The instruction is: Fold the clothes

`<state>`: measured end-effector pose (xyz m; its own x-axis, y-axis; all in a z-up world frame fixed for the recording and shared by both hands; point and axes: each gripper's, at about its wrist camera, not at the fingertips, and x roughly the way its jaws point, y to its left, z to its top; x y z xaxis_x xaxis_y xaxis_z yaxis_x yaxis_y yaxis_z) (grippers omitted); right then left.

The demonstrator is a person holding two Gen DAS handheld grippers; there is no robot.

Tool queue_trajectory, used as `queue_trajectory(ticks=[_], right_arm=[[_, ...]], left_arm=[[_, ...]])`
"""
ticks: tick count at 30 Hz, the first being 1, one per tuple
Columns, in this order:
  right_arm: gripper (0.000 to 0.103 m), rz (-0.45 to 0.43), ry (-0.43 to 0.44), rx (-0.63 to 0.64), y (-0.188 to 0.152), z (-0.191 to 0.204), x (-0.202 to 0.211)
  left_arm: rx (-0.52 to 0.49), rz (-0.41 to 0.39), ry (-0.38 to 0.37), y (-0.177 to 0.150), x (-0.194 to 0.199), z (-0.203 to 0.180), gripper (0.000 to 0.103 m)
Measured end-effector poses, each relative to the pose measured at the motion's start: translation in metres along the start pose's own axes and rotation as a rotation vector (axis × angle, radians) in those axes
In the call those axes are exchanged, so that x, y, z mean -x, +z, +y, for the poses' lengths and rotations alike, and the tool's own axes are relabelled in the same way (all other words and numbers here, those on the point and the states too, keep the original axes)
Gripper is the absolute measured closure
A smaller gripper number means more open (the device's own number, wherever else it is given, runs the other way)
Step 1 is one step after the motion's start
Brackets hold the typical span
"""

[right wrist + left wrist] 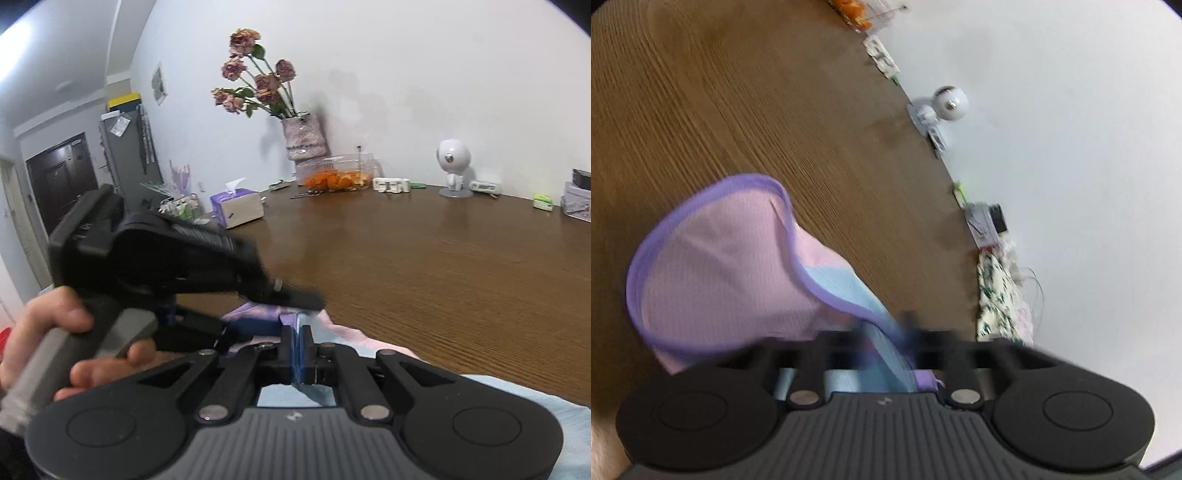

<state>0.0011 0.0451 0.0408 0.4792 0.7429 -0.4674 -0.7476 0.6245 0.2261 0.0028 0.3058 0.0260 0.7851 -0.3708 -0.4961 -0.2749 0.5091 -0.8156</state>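
A pink and light-blue garment (pixel 731 266) with purple trim hangs bunched above the brown wooden table (pixel 720 92) in the left wrist view. My left gripper (pixel 886 332) is shut on the garment near its trim, and its fingertips are blurred. In the right wrist view, my right gripper (pixel 298 345) is shut on a light-blue fold of the same garment (pixel 343 338). The left gripper (pixel 308 300) comes in from the left, held by a person's hand (pixel 48 332). Its tip sits just above and very close to the right gripper's fingers.
Along the table's far edge by the white wall stand a vase of dried roses (pixel 304 136), a clear box of oranges (pixel 336 177), a tissue box (pixel 238 206) and a white round-headed figure (pixel 453 162). A floral cloth (pixel 993 295) lies by the wall.
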Motion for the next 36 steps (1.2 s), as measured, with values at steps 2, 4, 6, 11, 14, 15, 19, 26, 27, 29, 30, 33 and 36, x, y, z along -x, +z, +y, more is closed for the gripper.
queue_trajectory(ticks=[2,4,6,11,14,15,19,26,27,29,30,33,36], right_arm=[[0.101,0.021,0.008,0.0,0.0,-0.001,-0.003],[0.096,0.06,0.026,0.017,-0.002,0.001,-0.01],[0.093,0.073,0.036,0.044,-0.005,0.002,-0.005],[0.07,-0.007,-0.103,0.021,-0.008,-0.034,0.064],[0.07,-0.002,-0.363,-0.127,-0.014,-0.099,0.115],[0.068,0.02,-0.433,-0.193,-0.017,-0.121,0.125],[0.069,0.096,-0.565,-0.328,-0.033,-0.172,0.139],[0.1,0.111,-0.63,-0.42,-0.032,-0.208,0.106],[0.1,0.055,-0.617,-0.414,-0.032,-0.203,0.117],[0.1,-0.063,-0.613,-0.373,-0.036,-0.188,0.144],[0.1,-0.125,-0.621,-0.337,-0.039,-0.176,0.16],[0.1,-0.16,-0.673,-0.314,-0.075,-0.154,0.188],[0.095,-0.106,-0.7,-0.404,-0.101,-0.159,0.192]], left_arm=[[-0.029,-0.037,0.003,0.009,-0.003,-0.001,0.098],[-0.077,-0.055,0.043,0.016,-0.006,-0.003,0.098],[-0.108,-0.069,0.081,0.021,-0.009,-0.003,0.1],[-0.104,-0.103,0.089,0.024,-0.011,0.007,0.101],[-0.124,-0.105,0.102,0.023,-0.014,0.004,0.101],[-0.131,-0.105,0.109,0.023,-0.015,0.003,0.1],[-0.145,-0.094,0.141,0.022,-0.024,0.002,0.1],[-0.158,-0.103,0.197,0.02,-0.029,0.003,0.101],[-0.156,-0.107,0.2,0.02,-0.028,0.004,0.101],[-0.151,-0.115,0.205,0.02,-0.027,0.006,0.101],[-0.148,-0.118,0.207,0.02,-0.026,0.007,0.101],[-0.142,-0.128,0.215,0.02,-0.023,0.009,0.101],[-0.152,-0.132,0.232,0.018,-0.021,0.006,0.1]])
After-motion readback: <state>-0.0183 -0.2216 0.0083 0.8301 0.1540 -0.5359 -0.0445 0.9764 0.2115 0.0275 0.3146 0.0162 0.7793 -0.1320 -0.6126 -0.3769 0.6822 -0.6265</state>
